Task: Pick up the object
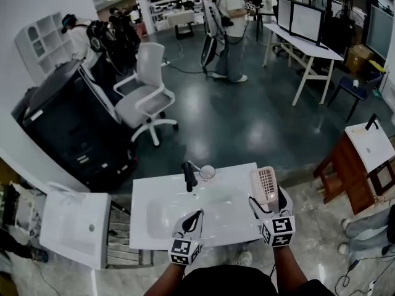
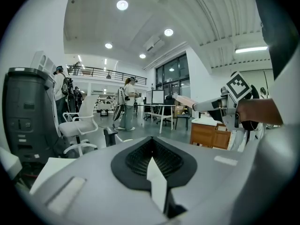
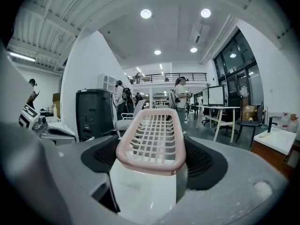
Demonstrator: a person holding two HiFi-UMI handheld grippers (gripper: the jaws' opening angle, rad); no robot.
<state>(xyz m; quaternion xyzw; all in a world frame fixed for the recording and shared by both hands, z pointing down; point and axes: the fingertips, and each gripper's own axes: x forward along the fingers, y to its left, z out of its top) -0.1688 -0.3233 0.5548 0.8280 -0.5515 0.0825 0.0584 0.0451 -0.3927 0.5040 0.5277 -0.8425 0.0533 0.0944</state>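
Observation:
A pink plastic mesh basket [image 1: 265, 185] is held up over the right end of the white sink counter [image 1: 228, 227]. My right gripper [image 1: 266, 203] is shut on its near end. In the right gripper view the basket [image 3: 152, 139] fills the gap between the jaws of my right gripper [image 3: 150, 165] and tilts up and away. My left gripper [image 1: 196, 215] hovers over the counter's front, near the basin [image 1: 162, 213]. In the left gripper view my left gripper [image 2: 151, 146] has its black pads closed together with nothing between them.
A black faucet [image 1: 188, 174] and a small round glass [image 1: 207, 172] stand at the counter's back edge. Another white sink unit [image 1: 74, 227] is at the left, a wooden cabinet [image 1: 364, 159] at the right. Beyond are a white office chair [image 1: 148, 97], a black machine [image 1: 68, 128] and a standing person [image 1: 231, 29].

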